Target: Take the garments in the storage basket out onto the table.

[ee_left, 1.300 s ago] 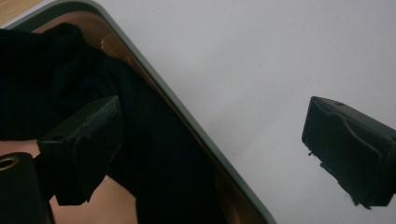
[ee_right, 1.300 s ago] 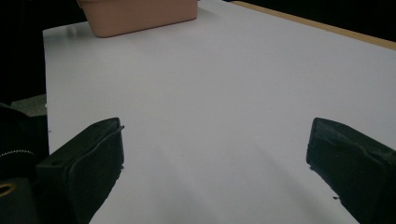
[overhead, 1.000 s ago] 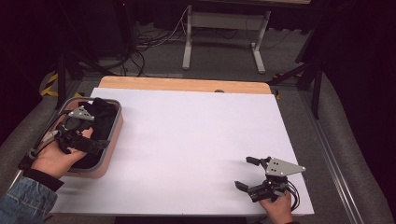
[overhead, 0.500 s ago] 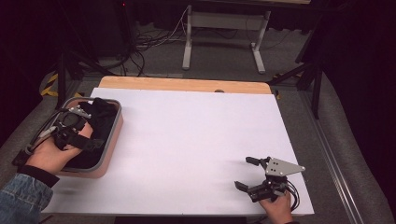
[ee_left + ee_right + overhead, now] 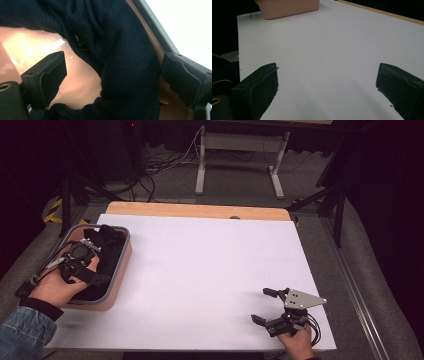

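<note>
Straddling dark cloth point(image 5: 125, 62) in pink bin point(image 5: 120, 270), L gripper point(image 5: 112, 82) fingers open; R gripper point(image 5: 267, 306) open.

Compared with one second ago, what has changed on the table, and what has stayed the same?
The left gripper has sunk lower into the pink bin, toward the dark knit garment. Its jaws are open with a fold of the cloth between them, not yet clamped. Nothing was taken hold of or let go. The right gripper kept its place on the white tabletop, jaws open; bin and garment lie as before.
</note>
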